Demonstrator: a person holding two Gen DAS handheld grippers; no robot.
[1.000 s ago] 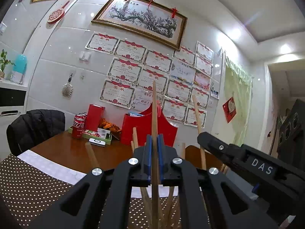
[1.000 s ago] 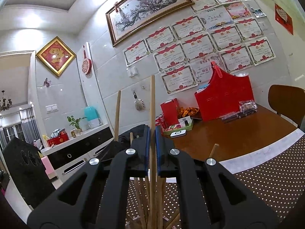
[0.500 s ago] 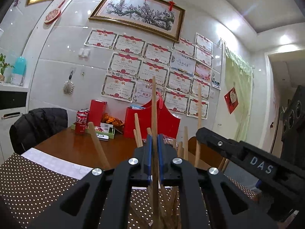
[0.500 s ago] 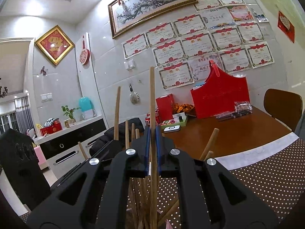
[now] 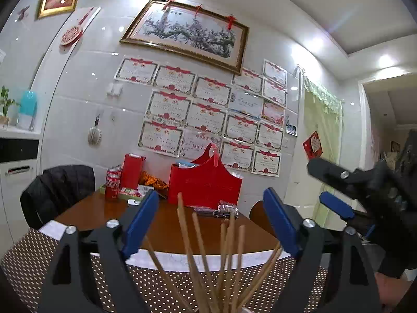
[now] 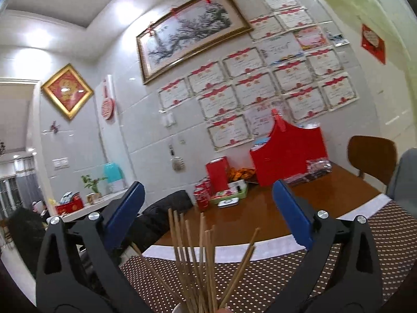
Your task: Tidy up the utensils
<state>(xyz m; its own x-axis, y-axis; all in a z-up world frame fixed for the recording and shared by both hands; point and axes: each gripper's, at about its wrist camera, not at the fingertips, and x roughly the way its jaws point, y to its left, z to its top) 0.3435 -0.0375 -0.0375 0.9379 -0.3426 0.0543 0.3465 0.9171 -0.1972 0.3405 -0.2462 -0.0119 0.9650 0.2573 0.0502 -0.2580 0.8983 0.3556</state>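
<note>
Utensils: a bundle of thin, pale wooden chopsticks (image 5: 226, 266) stands upright and fanned out in a holder whose whitish rim just shows at the bottom edge of both wrist views; the holder itself is otherwise out of frame.
Left gripper: the left gripper (image 5: 211, 224) hovers over the bundle with its blue-padded fingers (image 5: 139, 221) spread wide, holding nothing; the sticks rise in the gap between the pads, touching neither.
Right gripper: the right gripper (image 6: 208, 211) is likewise spread wide and empty above the same bundle, and it also shows at the right of the left wrist view.
Weight: each stick looks very light, so lifting force should not matter.
Stiffness: stiff and slender; likely to pivot or slip if pinched near a tip.
Surface: smooth wood, probably a little slippery against the pads.
Where to hold: judged best on the upper shaft, below the top end, one stick squarely between the pads.
Risk: neighbouring sticks lean and cross, so closing on one could catch a second.
Worktop: a brown wooden worktop (image 5: 169, 229) with a dotted dark placemat (image 5: 31, 255) near the camera.
</note>
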